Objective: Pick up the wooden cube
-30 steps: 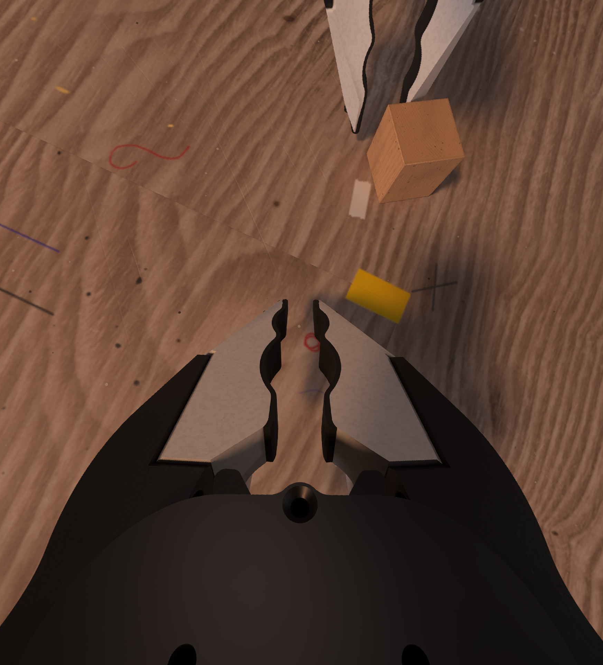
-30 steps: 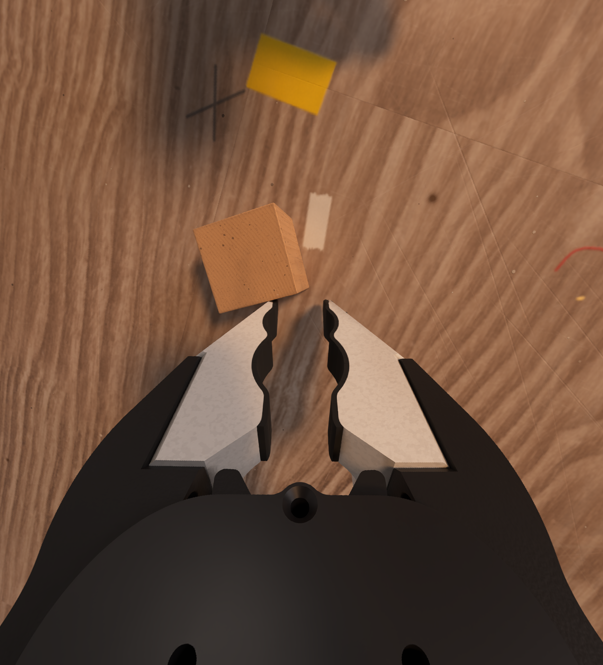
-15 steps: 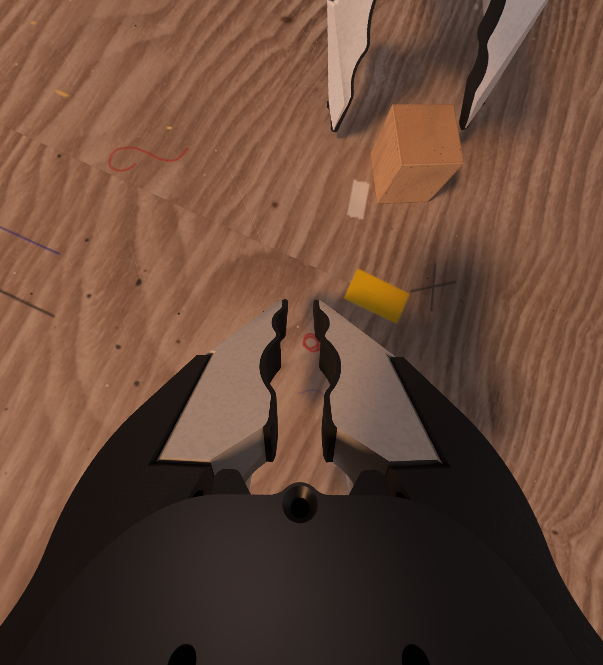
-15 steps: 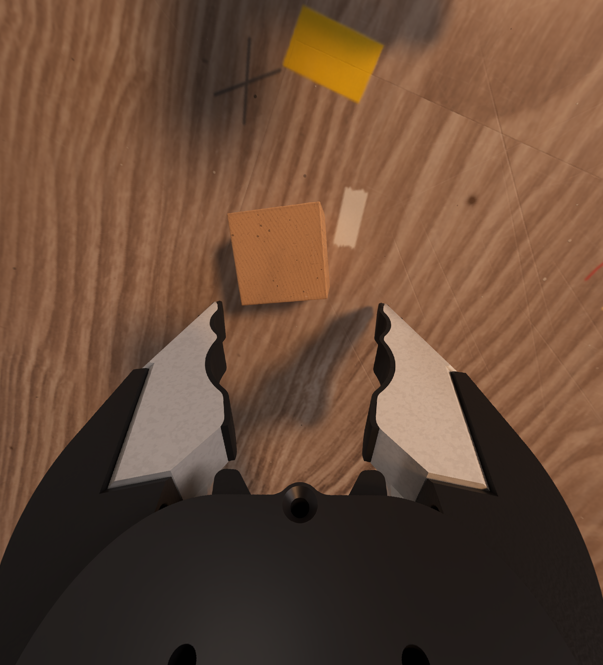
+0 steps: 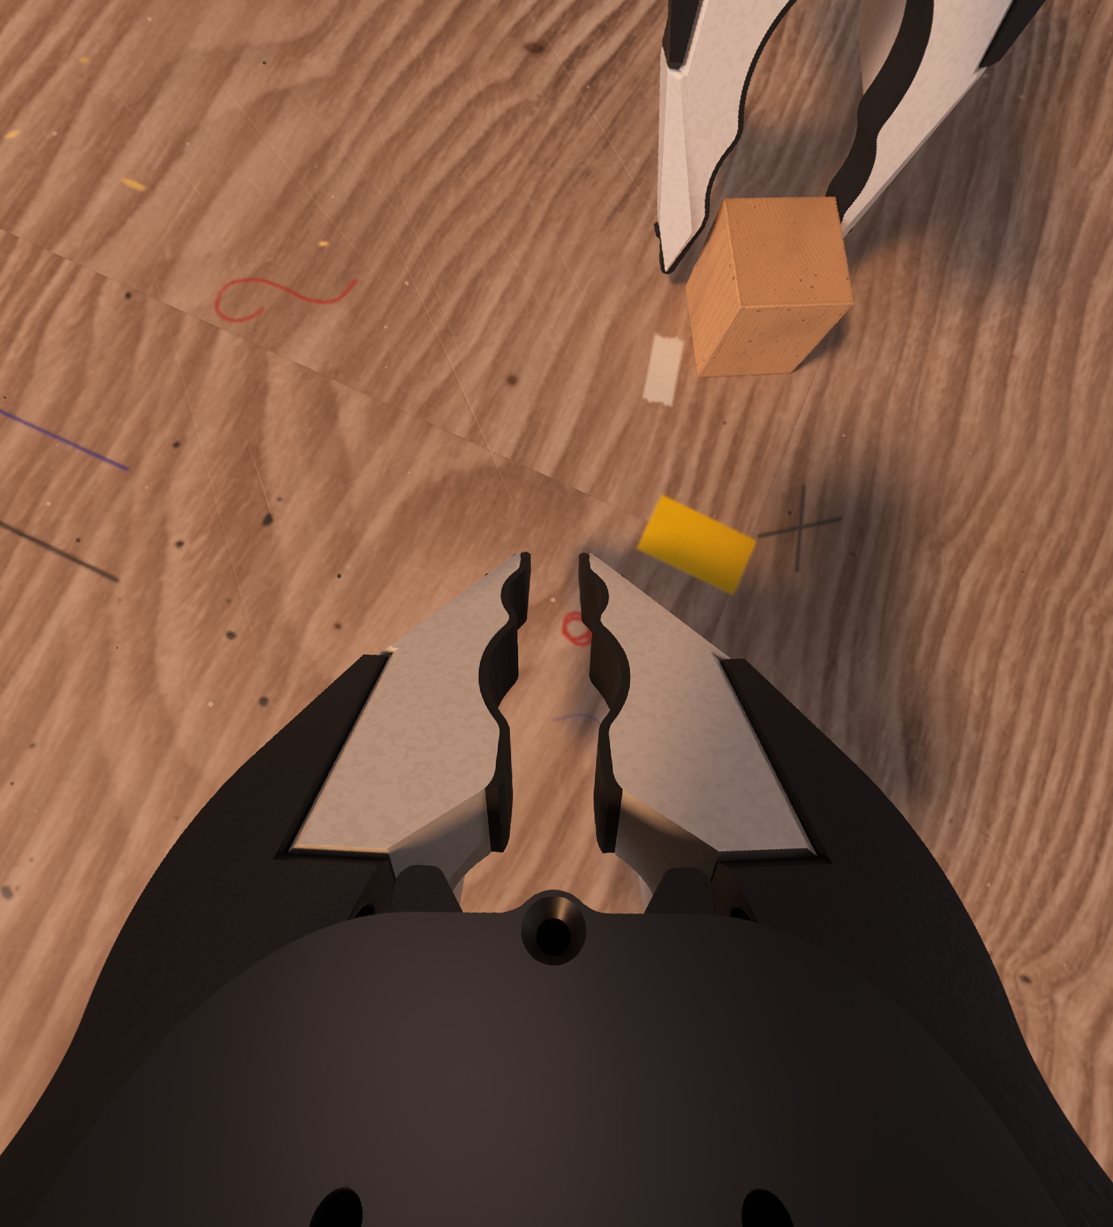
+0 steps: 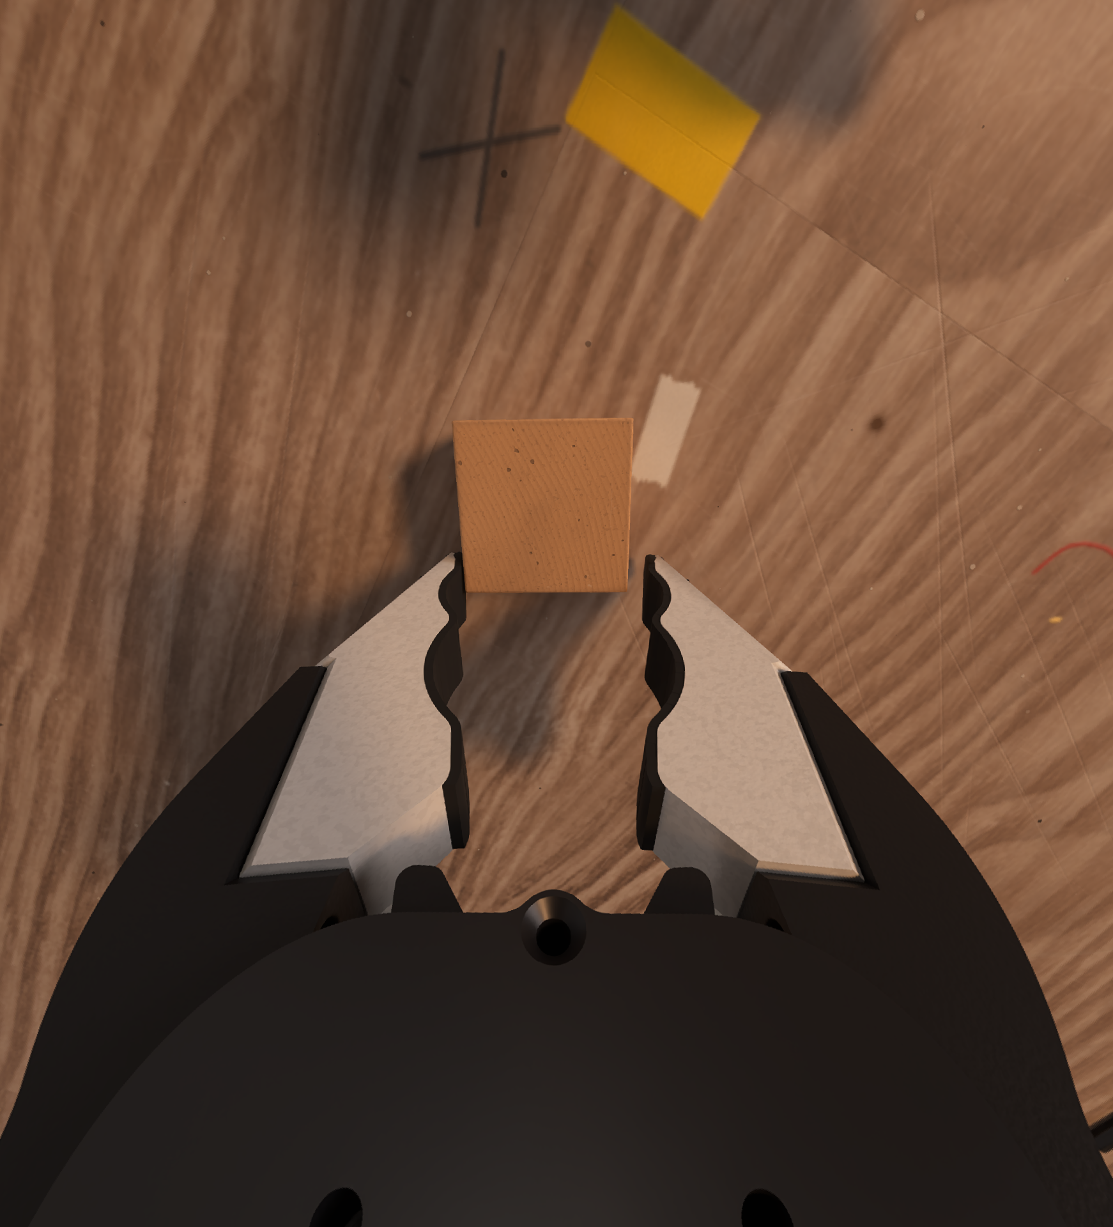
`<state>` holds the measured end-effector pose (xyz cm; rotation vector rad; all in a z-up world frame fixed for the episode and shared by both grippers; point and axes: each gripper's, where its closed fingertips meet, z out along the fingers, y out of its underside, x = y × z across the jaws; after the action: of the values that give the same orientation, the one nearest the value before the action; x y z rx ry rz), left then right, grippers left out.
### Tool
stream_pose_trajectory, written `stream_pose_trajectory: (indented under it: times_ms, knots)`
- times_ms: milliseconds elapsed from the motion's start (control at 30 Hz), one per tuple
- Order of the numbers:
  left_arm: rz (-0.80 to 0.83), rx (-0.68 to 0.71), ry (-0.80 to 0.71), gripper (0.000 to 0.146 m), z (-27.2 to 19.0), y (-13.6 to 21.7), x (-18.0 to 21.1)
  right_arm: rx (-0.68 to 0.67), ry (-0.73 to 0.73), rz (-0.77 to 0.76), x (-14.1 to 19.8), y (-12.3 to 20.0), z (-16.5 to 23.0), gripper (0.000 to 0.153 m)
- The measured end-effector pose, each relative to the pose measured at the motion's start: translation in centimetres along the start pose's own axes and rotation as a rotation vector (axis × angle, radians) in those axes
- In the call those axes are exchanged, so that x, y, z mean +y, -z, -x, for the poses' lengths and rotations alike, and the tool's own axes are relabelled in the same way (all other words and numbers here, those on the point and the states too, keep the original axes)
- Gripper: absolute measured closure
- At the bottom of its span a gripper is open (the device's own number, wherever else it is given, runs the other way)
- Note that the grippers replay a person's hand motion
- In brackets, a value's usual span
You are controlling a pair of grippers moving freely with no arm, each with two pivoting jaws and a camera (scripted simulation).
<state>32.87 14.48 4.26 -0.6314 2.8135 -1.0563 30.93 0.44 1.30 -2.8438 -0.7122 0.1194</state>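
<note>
The wooden cube [image 6: 544,504] sits on the surface [image 6: 142,465], its near edge just between the tips of the right tongs [image 6: 552,572], which are spread wide around it without visibly clamping. The left tongs [image 5: 554,564] hang narrow near a yellow block [image 5: 696,543].

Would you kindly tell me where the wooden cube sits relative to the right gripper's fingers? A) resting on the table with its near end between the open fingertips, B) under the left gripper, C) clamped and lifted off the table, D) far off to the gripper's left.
A: the wooden cube rests on the table, its near end between the right gripper's spread fingertips.
</note>
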Motion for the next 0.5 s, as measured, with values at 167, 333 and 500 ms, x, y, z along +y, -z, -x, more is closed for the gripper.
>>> stream_pose_trajectory:
  times_ms: [167, 333, 500]
  knots:
    - [0.001, 0.000, -0.002, 0.132, -0.04, -0.03, -0.03, -0.006, -0.006, -0.006, -0.11, 0.03, 0.01, 0.106]
    - [0.002, -0.001, -0.002, 0.131, -0.02, -0.03, -0.01, -0.017, -0.006, -0.008, -0.10, 0.07, 0.17, 0.106]
    - [0.003, -0.004, -0.002, 0.132, 0.03, 0.01, 0.04, -0.022, -0.005, -0.013, -0.20, 0.18, 0.29, 0.106]
